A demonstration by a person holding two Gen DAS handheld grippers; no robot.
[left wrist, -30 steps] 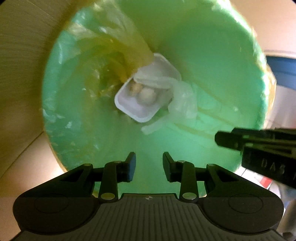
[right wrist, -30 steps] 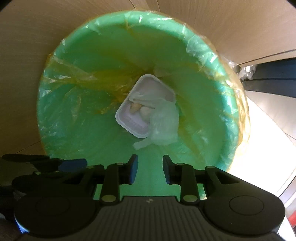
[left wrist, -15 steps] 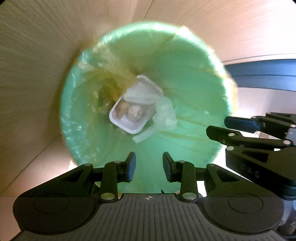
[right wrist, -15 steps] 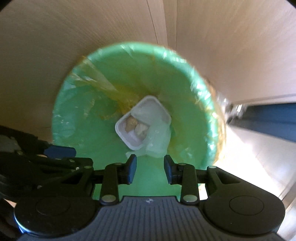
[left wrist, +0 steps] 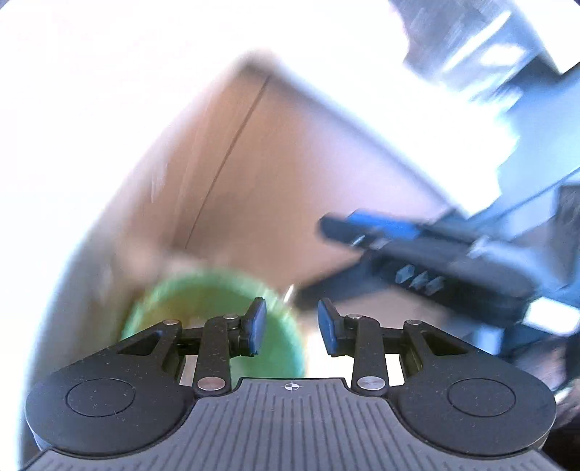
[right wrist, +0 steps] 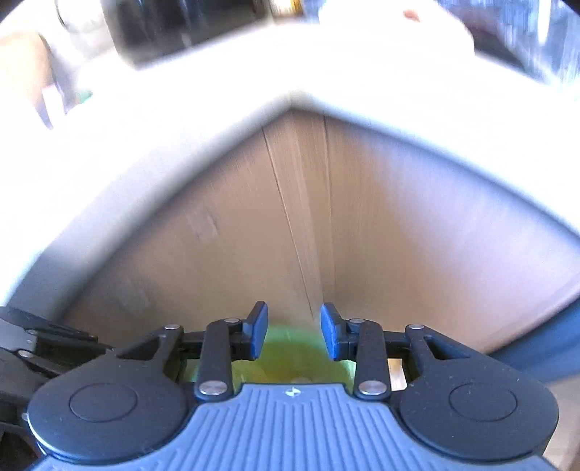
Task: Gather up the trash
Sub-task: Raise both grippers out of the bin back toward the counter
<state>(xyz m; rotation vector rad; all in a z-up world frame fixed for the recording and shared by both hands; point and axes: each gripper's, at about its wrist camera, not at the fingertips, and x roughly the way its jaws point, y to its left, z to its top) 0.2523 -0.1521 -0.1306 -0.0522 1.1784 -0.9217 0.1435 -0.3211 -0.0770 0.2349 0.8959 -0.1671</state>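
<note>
The green trash bin (left wrist: 203, 304) with its plastic liner stands low on the floor against a wooden cabinet; both views are motion blurred. My left gripper (left wrist: 291, 331) is open and empty, well above the bin. My right gripper (right wrist: 293, 335) is open and empty; only the bin's green rim (right wrist: 290, 351) shows between and below its fingers. The right gripper also shows in the left wrist view (left wrist: 417, 246), to the right. The white tray and the other trash in the bin are hidden.
A wooden cabinet corner (right wrist: 301, 217) under a white countertop (right wrist: 181, 119) fills the middle of both views. Dark blurred items (right wrist: 181, 25) sit on the counter at the back. Blue furniture (left wrist: 536, 145) stands to the right.
Both grippers have pulled up and away from the bin and tilted upward. The bin has shrunk to the lower part of each view, and the tray inside has dropped from sight.
</note>
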